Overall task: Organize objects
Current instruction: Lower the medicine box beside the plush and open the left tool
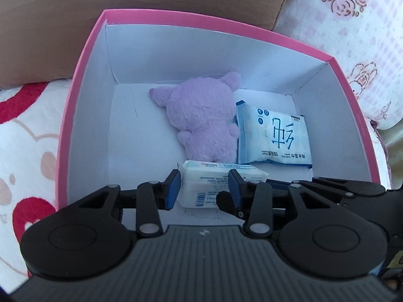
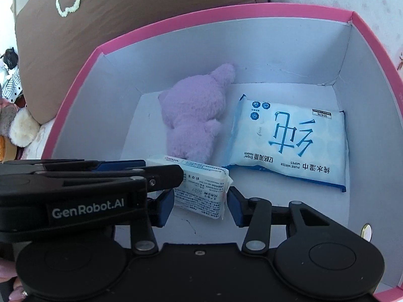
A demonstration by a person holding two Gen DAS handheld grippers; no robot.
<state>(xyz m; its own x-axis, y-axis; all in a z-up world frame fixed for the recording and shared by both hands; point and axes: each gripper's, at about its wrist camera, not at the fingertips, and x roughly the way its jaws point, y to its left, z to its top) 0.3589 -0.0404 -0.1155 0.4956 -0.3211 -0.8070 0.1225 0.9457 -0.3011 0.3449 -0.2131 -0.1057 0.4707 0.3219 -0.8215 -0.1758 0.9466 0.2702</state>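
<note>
Both claws reach into the pink box [image 1: 83, 58]. The left claw [image 1: 204, 186] clamps the small tissue pack [image 1: 201, 188]; the right claw [image 2: 200, 206] straddles it narrowly, contact unclear. A purple plush [image 1: 201, 115] lies at twelve o'clock.

The left tongs [image 2: 161, 176] carry white lettering on their black side: "GenRobot.AI". The blue-and-white wet wipes pack [image 2: 292, 141] shows one large blue Chinese character, seen upside down. Along its near edge stand "PURE WATER WIPES" and a line of Chinese characters, also upside down. A small black label at its corner is too small to read. The small white tissue pack [image 1: 214, 183] has a red brand word, not clearly readable, fine print and a barcode.
</note>
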